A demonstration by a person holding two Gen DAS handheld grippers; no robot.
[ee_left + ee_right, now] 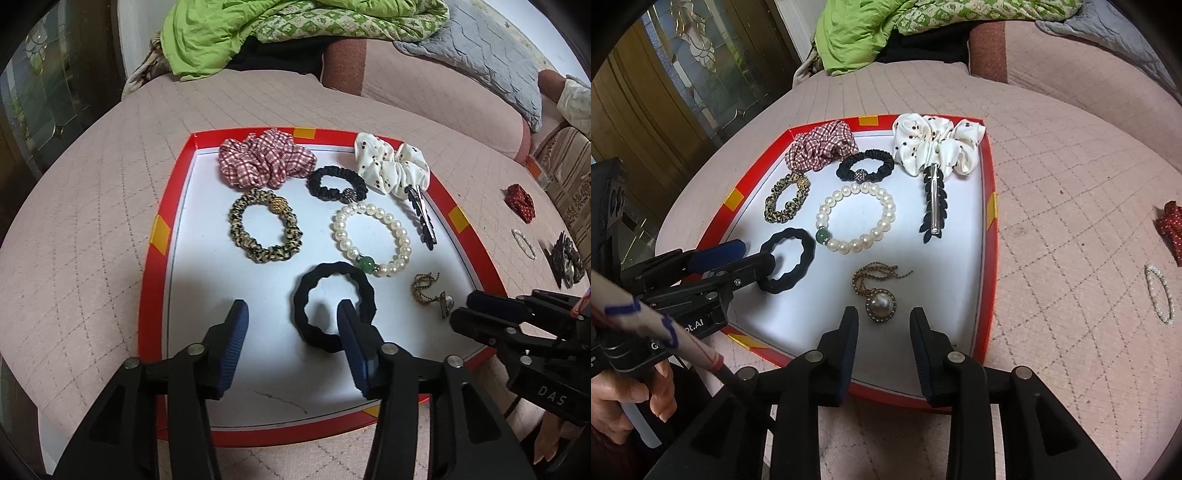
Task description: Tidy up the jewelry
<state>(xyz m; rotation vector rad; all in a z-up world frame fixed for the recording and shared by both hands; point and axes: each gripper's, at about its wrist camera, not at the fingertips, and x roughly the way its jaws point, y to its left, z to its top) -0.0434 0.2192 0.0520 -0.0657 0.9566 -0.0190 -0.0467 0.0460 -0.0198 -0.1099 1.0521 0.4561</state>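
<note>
- Left gripper (291,314): jaws apart, one finger hiding part of black hair tie (334,306).
- Right gripper (884,321): jaws apart, empty, near pearl pendant (880,305).
- Red bow (1171,227) cut off at frame edge.

Red tray (155,280) with yellow patches; at twelve o'clock a red-white checked scrunchie (264,158), at one a cream dotted scrunchie (391,162); plain black hair tie (334,306) at six.
</note>
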